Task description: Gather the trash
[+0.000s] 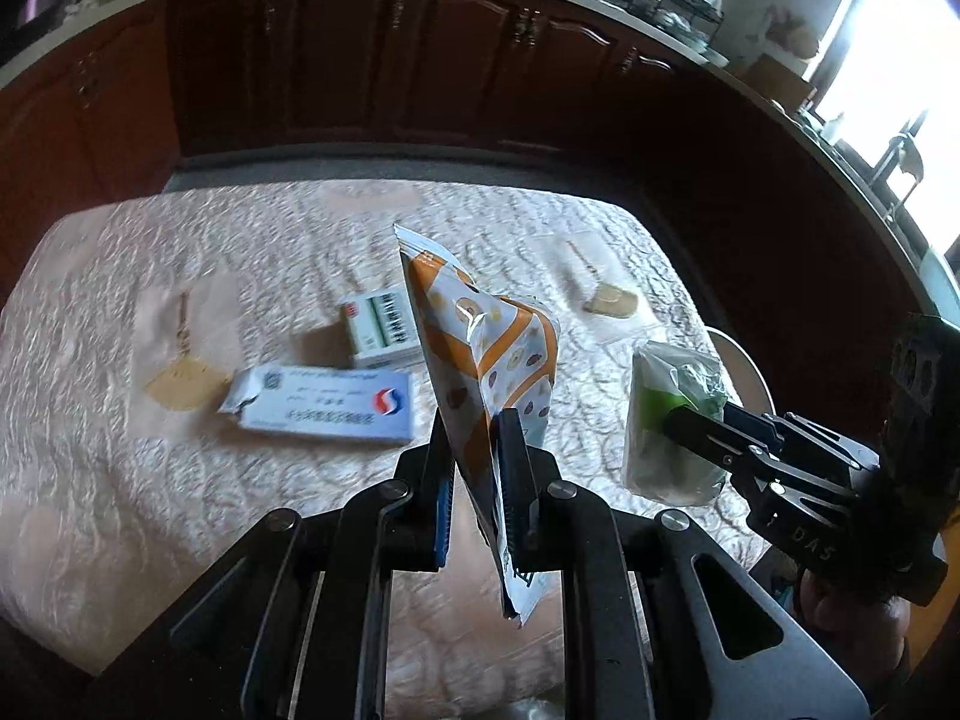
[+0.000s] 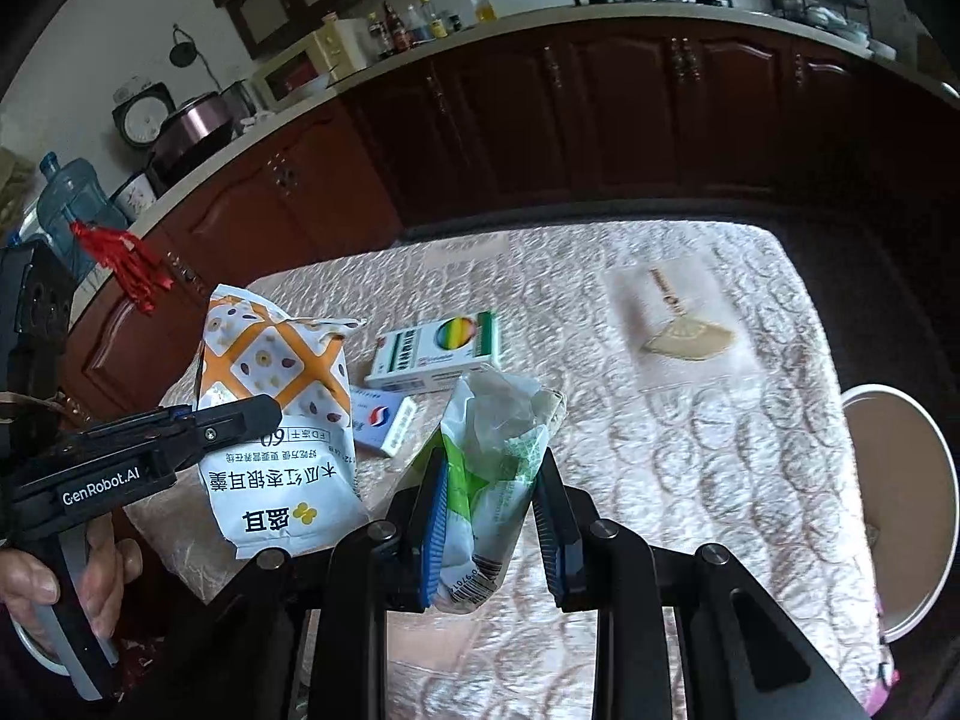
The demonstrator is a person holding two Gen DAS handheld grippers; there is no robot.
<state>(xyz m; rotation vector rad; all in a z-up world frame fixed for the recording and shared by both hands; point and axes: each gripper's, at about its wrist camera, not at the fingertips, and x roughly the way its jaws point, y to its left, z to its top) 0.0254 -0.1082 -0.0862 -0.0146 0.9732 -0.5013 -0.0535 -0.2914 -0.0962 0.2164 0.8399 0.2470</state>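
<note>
My left gripper (image 1: 477,420) is shut on an orange-and-white snack bag (image 1: 480,336) and holds it upright above the table; the bag also shows in the right wrist view (image 2: 276,402). My right gripper (image 2: 489,450) is shut on a crumpled green-and-white plastic wrapper (image 2: 492,456), which also shows in the left wrist view (image 1: 672,414). A green-and-white box (image 1: 378,324) (image 2: 438,348) and a blue-and-white box (image 1: 324,402) (image 2: 384,420) lie on the table beyond the grippers.
The table (image 1: 120,480) has a cream embossed cloth with fan motifs (image 1: 186,390). A white round stool (image 2: 900,510) stands to the right of the table. Dark wood kitchen cabinets (image 2: 600,120) run behind it.
</note>
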